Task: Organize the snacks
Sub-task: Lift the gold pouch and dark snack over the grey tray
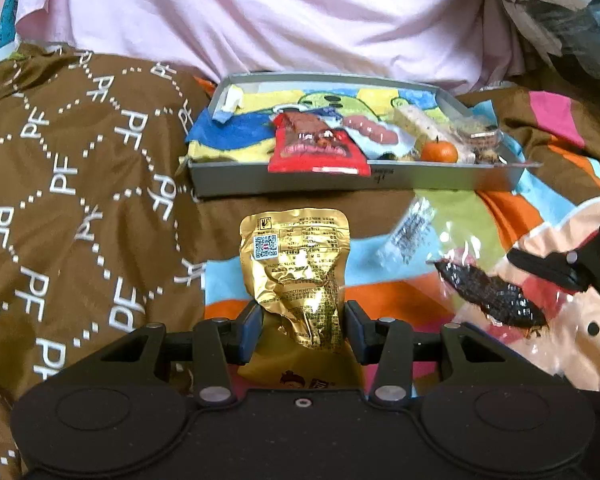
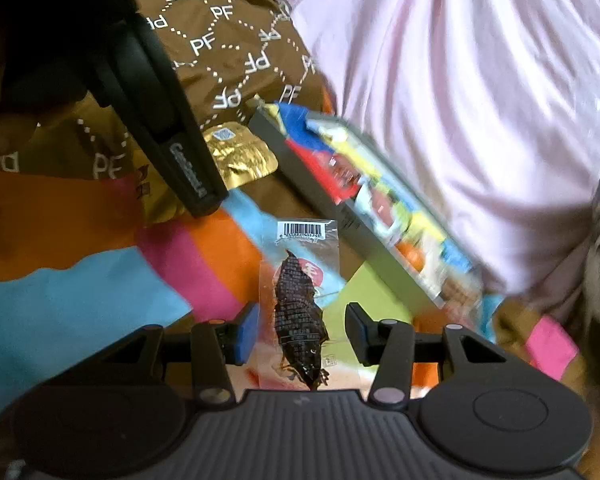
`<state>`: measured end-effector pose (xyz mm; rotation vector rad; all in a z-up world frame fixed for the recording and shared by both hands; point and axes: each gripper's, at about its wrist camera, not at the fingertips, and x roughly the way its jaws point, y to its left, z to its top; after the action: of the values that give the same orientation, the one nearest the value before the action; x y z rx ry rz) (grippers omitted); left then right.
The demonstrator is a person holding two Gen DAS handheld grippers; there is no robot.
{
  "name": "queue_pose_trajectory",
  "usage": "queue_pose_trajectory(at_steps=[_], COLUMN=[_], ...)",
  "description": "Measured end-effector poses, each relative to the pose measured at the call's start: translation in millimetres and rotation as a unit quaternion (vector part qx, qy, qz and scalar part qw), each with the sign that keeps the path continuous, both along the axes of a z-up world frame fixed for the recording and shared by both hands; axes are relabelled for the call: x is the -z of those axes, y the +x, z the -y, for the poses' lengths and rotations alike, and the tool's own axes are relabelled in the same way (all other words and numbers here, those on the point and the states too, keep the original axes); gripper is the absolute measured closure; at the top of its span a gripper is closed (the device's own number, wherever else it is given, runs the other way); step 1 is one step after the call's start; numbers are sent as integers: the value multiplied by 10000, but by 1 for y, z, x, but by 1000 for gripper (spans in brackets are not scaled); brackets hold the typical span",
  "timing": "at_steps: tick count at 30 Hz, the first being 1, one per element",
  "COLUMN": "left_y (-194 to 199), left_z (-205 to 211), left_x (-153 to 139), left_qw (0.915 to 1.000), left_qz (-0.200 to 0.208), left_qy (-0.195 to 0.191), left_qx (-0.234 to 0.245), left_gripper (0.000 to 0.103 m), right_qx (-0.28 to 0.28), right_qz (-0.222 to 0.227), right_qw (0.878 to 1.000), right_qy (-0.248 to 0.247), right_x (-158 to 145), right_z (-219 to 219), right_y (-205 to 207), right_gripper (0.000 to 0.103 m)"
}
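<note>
My left gripper (image 1: 303, 330) is shut on a gold foil pouch (image 1: 296, 264), which sticks forward between the blue pads over the bedding. My right gripper (image 2: 303, 332) is shut on a clear packet holding a dark dried strip (image 2: 298, 300). In the left wrist view that clear packet (image 1: 488, 292) hangs at the right, pinched by the right gripper (image 1: 540, 260). Ahead lies a shallow grey box (image 1: 340, 182) holding a red packet (image 1: 320, 150), a sausage pack (image 1: 370, 128), a small orange (image 1: 440, 151) and a pale bar (image 1: 420, 124). In the right wrist view the box (image 2: 320, 196) runs diagonally.
Everything rests on rumpled bedding: a brown "PF" print cover (image 1: 80, 168) at the left and a bright cartoon sheet (image 1: 500, 216) at the right. A pink cloth (image 1: 280, 16) rises behind the box. Crumpled plastic bags (image 1: 560, 12) lie at the far right.
</note>
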<state>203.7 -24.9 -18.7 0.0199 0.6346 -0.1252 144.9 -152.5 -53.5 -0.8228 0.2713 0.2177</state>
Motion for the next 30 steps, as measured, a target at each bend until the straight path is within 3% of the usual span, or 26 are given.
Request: queue_pose_trajectory(at_steps=[8,14,21,30], left_y=[19,50,105,164], left_z=[5,11,18,20], left_x=[-34,-66,-84,-75], left_qw=[9995,9985,9975,9964], left_qz=[279,457,451,185], left_qy=[109,156,66,69], left_qx=[-122,-262,-535,-828], left_gripper=[56,56,56,56], right_qx=[153,267,331,213], right_qz=[520,867,882,658], right_qw=[9981,9923,9794,9555], right_qy=[289,840,1784,2869], right_x=[-22,-52,-81,-83], right_z=[14,27,42,63], right_y=[17,57,98,143], right_gripper=[52,52,52,52])
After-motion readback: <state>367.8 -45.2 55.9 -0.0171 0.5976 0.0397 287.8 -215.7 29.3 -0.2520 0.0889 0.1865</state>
